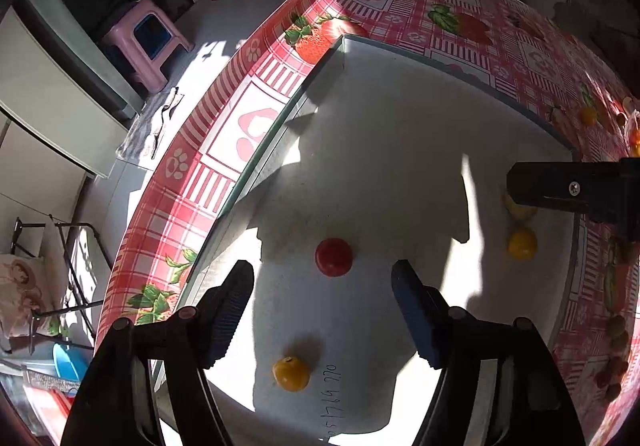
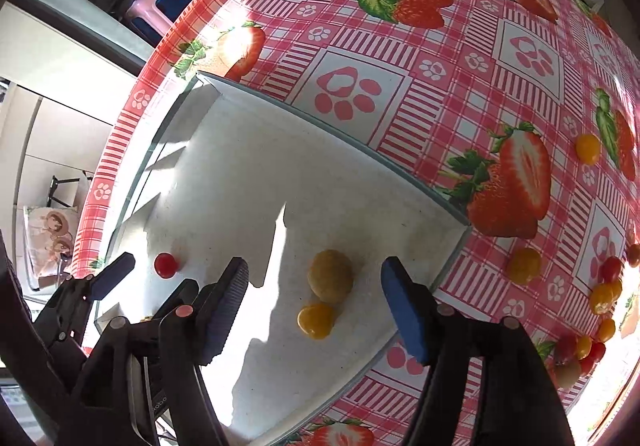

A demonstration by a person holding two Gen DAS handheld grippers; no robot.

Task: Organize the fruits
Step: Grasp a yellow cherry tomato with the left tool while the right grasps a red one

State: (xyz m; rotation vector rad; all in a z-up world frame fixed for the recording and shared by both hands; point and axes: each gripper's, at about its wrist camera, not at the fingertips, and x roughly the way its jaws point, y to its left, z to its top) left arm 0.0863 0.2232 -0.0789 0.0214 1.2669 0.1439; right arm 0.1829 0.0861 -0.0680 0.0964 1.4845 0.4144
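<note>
Hovering with jaws wide and holding nothing, the left gripper [image 1: 322,278] frames a red tomato [image 1: 333,257] on the white tray [image 1: 400,118]. The right gripper [image 2: 314,278], jaws equally wide and bare, brackets a tan round fruit [image 2: 330,276] touching a yellow tomato [image 2: 315,321]. More small tomatoes [image 2: 600,298] lie scattered near the counter's [image 2: 440,58] right edge.

A white tray [image 2: 360,182] holds one red tomato [image 1: 333,257] and yellow ones [image 2: 315,321]; the tablecloth [image 2: 400,46] is pink-checked with strawberries and paw prints.
</note>
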